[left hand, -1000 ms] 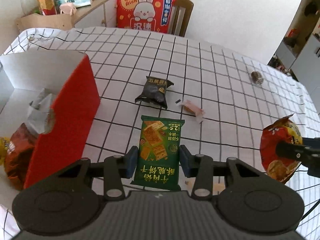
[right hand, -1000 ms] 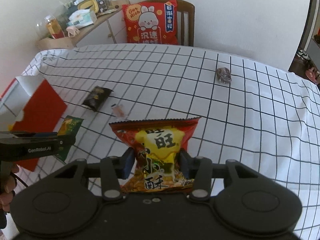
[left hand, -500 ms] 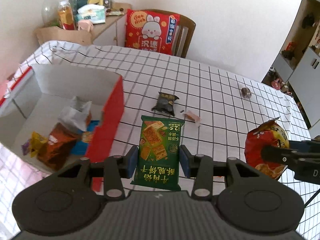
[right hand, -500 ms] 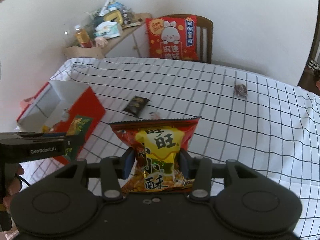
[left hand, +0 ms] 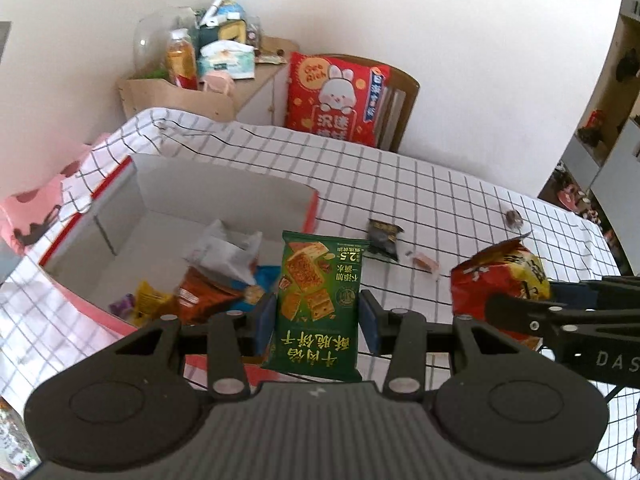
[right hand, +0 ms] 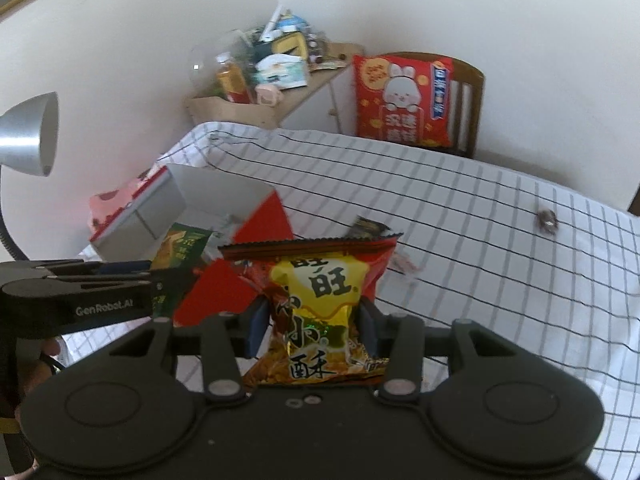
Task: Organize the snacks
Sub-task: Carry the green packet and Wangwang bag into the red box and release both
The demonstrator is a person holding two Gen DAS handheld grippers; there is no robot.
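Snacks aloft: your left tool (left hand: 317, 316) grips the green cracker pack (left hand: 320, 300) above the red box (left hand: 224, 200); your right tool (right hand: 310, 326) clamps the red-and-yellow bag (right hand: 316, 304).

The walls (left hand: 460, 40) are plain white. A table (left hand: 460, 200) wears a white cloth with black grid lines. Behind it stands a wooden chair (left hand: 404, 100) carrying a red cushion (left hand: 336, 100) with a rabbit picture — beside it a cluttered wooden sideboard (left hand: 224, 92). A grey lamp shade (right hand: 28, 136) hangs at the left.
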